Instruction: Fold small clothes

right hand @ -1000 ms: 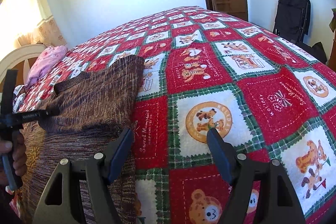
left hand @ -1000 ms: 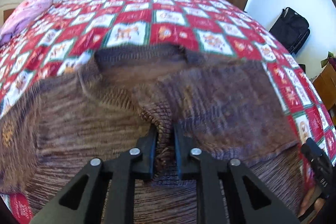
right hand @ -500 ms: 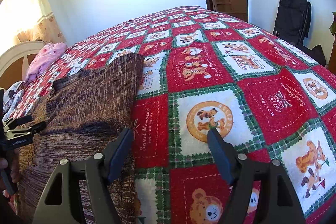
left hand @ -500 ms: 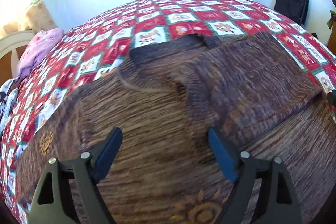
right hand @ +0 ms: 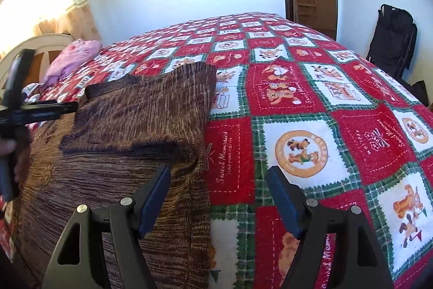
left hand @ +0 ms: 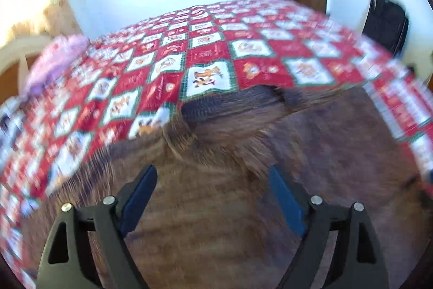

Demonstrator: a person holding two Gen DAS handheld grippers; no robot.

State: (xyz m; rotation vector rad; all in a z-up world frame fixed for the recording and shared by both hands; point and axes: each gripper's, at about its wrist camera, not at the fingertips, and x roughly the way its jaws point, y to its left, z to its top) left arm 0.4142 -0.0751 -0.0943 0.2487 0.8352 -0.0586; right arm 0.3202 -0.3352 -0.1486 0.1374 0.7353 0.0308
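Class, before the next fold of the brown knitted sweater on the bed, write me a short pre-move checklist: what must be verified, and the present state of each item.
1. Left gripper has let go of the brown sweater: ok; its jaws have just been opening, nothing pinched.
2. Right gripper free to grasp: ok, open, holding nothing.
3. Folded-over sleeve lies flat on the sweater's body: ok.
4. Sweater fully on the quilt, away from the bed's edge: cannot tell, its near end is out of view.
5. Pink garment clear of the folding area: ok, far off by the headboard.
6. Left view sharp enough to aim: not ok, blurred.
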